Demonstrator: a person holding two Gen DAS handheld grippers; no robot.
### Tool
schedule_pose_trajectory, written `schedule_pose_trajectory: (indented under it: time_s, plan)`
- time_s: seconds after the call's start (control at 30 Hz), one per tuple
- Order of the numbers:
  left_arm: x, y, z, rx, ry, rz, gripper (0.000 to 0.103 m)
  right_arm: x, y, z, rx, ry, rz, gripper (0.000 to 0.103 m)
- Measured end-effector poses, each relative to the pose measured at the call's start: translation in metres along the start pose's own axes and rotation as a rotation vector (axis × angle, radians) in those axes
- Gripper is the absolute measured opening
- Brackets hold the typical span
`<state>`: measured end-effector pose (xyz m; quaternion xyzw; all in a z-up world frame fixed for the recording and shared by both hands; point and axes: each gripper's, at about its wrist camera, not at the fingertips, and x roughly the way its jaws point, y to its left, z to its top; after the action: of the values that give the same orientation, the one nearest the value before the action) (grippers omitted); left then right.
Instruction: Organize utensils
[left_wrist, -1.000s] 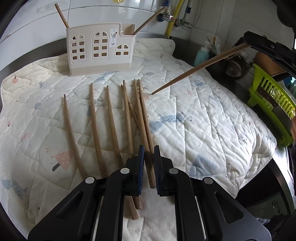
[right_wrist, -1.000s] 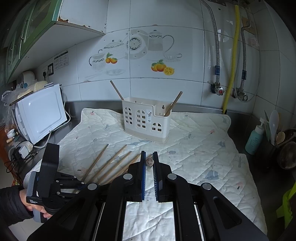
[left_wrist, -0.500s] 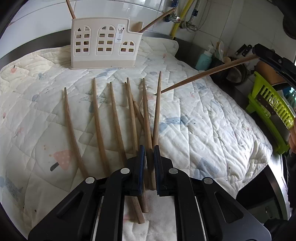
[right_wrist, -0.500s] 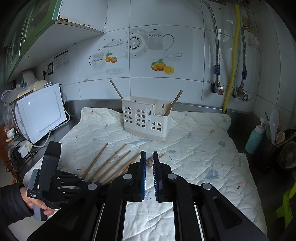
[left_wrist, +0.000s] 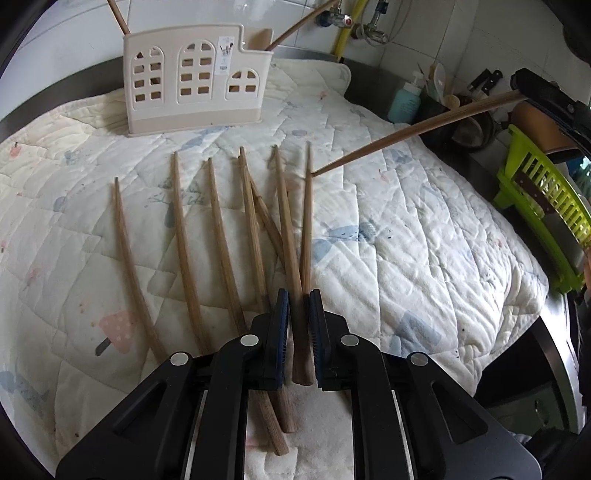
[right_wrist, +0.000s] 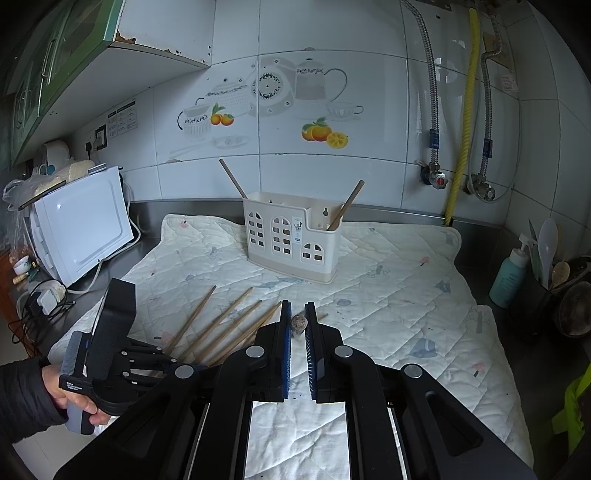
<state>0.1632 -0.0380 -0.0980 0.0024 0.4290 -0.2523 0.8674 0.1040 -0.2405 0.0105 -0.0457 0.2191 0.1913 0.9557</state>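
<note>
Six chopsticks (left_wrist: 184, 236) lie on the quilted mat (left_wrist: 406, 240). The left gripper (left_wrist: 298, 306) is opening, with two more chopsticks (left_wrist: 301, 258) between its jaws. The right gripper (right_wrist: 297, 325) squeezes one chopstick (right_wrist: 297, 322), far from the holder (right_wrist: 291, 236).

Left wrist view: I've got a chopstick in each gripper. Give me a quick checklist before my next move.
1. Left gripper has left chopstick between its jaws: ok, but the jaws are opening.
2. Right gripper shut on right chopstick: ok.
3. Utensil holder upright: ok.
4. Held chopsticks apart at the tips: cannot tell.
5. Quilted mat free of loose chopsticks: not ok.
</note>
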Motion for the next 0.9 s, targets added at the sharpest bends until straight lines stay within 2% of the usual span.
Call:
schedule_pose_trajectory:
  time_s: [0.17, 0.43, 0.6, 0.73, 0.87, 0.9]
  plan:
    - [-0.001, 0.001, 0.0, -0.009, -0.018, -0.005, 0.009, -0.001, -0.002, 0.0, 0.005, -0.003, -0.001, 0.007]
    - [-0.015, 0.005, -0.002, -0.03, -0.071, -0.043, 0.008, -0.003, -0.002, 0.001, 0.004, -0.008, 0.001, 0.007]
    - [-0.019, 0.011, -0.001, -0.054, -0.095, -0.035, 0.006, -0.004, -0.002, 0.003, 0.001, -0.011, 0.0, 0.007]
    - [-0.024, 0.007, 0.003, -0.035, -0.102, -0.033, 0.006, -0.005, -0.002, 0.005, 0.004, -0.014, 0.0, 0.007]
    - [-0.021, 0.006, 0.002, -0.028, -0.08, 0.004, 0.006, -0.006, -0.002, 0.006, 0.002, -0.02, 0.001, 0.007]
    - [-0.021, 0.007, 0.001, -0.029, -0.079, 0.018, 0.009, -0.006, -0.002, 0.007, 0.001, -0.02, 0.002, 0.007]
